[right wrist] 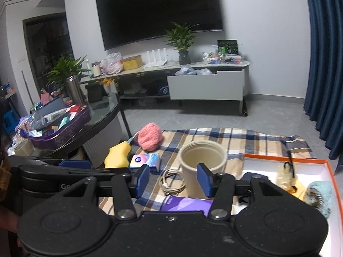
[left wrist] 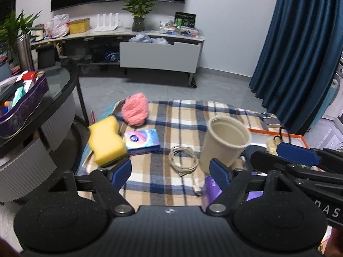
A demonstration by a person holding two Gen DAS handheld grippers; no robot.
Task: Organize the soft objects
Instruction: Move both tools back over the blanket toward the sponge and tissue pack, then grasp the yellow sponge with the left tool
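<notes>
On a plaid blanket [left wrist: 182, 115] lie a yellow sponge [left wrist: 106, 141], a pink fluffy ball [left wrist: 135, 109], a blue tissue pack [left wrist: 142, 141], a coiled cable [left wrist: 183, 158] and a purple packet [left wrist: 211, 189]. A beige cup [left wrist: 225, 141] stands upright among them. My left gripper [left wrist: 171, 172] hangs open above the blanket's near part, holding nothing. My right gripper [right wrist: 174, 178] is also open and empty, just short of the cup [right wrist: 201, 162] and above the cable [right wrist: 171, 180]. The sponge [right wrist: 118, 155] and pink ball [right wrist: 150, 137] lie to its left.
An orange-rimmed white tray [right wrist: 330, 171] at the right holds a teal fluffy thing [right wrist: 321, 197], a yellowish item [right wrist: 287, 175] and a dark blue item [right wrist: 250, 175]. A round glass table [left wrist: 62, 90] with a purple tin [left wrist: 27, 107] stands at the left.
</notes>
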